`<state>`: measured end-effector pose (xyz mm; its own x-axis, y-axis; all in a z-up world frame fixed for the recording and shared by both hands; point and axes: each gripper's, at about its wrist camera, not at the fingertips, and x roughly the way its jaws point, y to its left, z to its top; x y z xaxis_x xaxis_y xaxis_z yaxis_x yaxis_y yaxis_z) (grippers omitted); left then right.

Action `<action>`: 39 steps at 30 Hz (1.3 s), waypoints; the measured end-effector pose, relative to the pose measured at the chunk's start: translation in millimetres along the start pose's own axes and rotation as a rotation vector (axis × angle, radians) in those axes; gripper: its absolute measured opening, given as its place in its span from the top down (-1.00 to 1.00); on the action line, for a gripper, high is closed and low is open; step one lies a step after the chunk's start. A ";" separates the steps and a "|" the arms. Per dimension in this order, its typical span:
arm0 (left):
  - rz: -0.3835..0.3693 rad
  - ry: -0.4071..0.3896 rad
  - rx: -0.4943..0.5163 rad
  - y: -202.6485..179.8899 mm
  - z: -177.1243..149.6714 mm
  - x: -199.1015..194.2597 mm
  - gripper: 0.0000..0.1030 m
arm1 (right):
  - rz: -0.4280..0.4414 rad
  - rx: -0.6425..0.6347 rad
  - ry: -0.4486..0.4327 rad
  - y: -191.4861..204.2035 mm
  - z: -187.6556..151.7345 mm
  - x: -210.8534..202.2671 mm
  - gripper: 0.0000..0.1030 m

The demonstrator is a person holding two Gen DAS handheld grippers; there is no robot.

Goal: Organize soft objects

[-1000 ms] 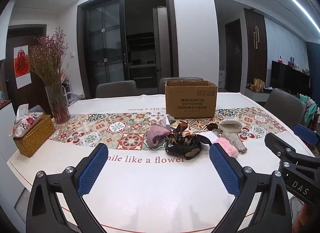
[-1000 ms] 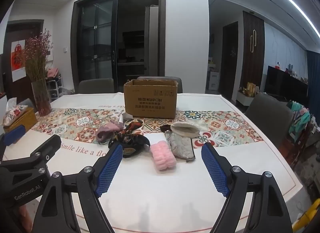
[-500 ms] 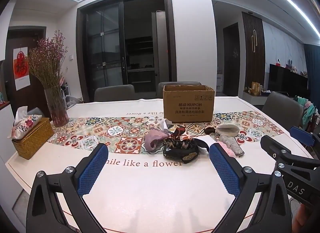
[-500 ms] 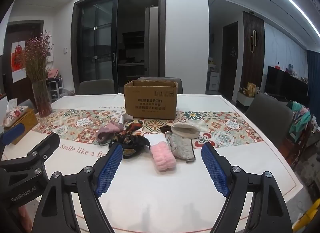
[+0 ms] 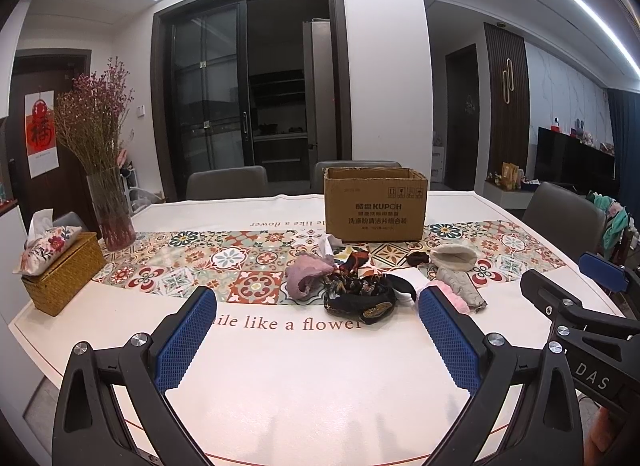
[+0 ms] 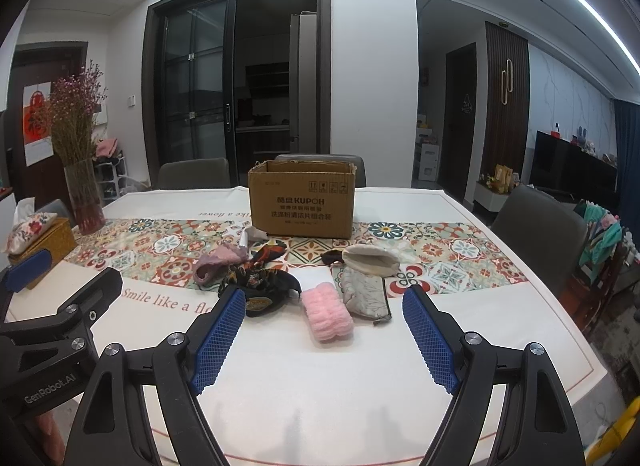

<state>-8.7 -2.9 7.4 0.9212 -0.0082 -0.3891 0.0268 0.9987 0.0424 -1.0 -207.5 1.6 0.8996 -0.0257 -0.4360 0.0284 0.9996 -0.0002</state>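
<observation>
A heap of soft things lies mid-table before an open cardboard box [image 6: 301, 201], which also shows in the left wrist view [image 5: 375, 205]. In the heap: a fluffy pink roll [image 6: 327, 312], a grey pouch [image 6: 366, 296], a beige pouch [image 6: 370, 260], a dark patterned cloth [image 6: 262, 286] and a mauve knit piece [image 6: 214, 266]. In the left wrist view the dark cloth [image 5: 360, 292] and mauve piece [image 5: 306, 276] lie ahead. My left gripper [image 5: 316, 338] is open and empty, short of the heap. My right gripper [image 6: 324, 340] is open and empty, the pink roll just beyond its fingertips.
A glass vase of dried flowers [image 5: 110, 205] and a wicker tissue box [image 5: 64, 270] stand at the table's left. Grey chairs stand behind the table and at the right [image 6: 536, 221]. A patterned runner [image 5: 200, 258] crosses the white table [image 5: 320, 386].
Both views have tilted slightly upward, so the heap and box sit a little lower in frame. Both grippers stay open and nothing on the table has moved.
</observation>
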 end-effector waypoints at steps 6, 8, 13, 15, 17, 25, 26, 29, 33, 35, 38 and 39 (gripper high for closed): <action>0.005 -0.001 0.001 0.7 0.3 0.3 -1.00 | 0.001 0.001 -0.001 -0.6 -0.4 -0.2 -0.59; 0.007 -0.001 0.001 1.0 0.2 0.6 -1.00 | 0.001 0.000 -0.001 -0.6 -0.4 -0.1 -0.59; 0.013 -0.004 0.000 1.7 0.2 0.9 -1.00 | 0.000 0.000 -0.002 -0.8 0.0 -0.2 -0.59; 0.015 -0.005 -0.001 2.3 0.0 0.8 -1.00 | 0.001 0.000 -0.001 -1.0 -0.3 -0.1 -0.59; 0.015 -0.005 -0.001 2.4 -0.2 1.0 -1.00 | 0.002 0.001 -0.001 -1.2 -0.5 -0.1 -0.59; 0.014 -0.002 -0.001 1.9 -0.9 2.3 -1.00 | 0.003 -0.001 -0.002 -0.7 0.6 -1.6 -0.59; 0.014 -0.002 -0.001 1.9 -1.2 2.4 -1.00 | 0.003 -0.001 -0.002 -0.9 1.1 -1.9 -0.59; 0.014 -0.001 -0.001 1.7 -1.2 2.4 -1.00 | 0.003 -0.001 -0.003 -0.6 1.2 -1.9 -0.59; 0.014 -0.001 -0.001 1.8 -1.5 3.0 -1.00 | 0.002 0.000 -0.003 -0.6 0.5 -1.9 -0.59; 0.012 -0.001 -0.001 1.8 -1.6 3.1 -1.00 | 0.003 -0.001 -0.003 -0.5 0.7 -1.9 -0.59; 0.012 0.001 -0.002 1.5 -1.7 3.3 -1.00 | 0.003 -0.002 -0.003 -0.5 0.8 -1.9 -0.59; 0.011 0.001 -0.001 1.3 -1.9 3.4 -1.00 | 0.002 -0.001 -0.003 -0.6 0.6 -2.0 -0.59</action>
<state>-6.3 -1.6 4.4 0.9208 0.0031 -0.3899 0.0160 0.9988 0.0456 -2.6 -208.0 3.0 0.9008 -0.0234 -0.4335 0.0257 0.9997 -0.0005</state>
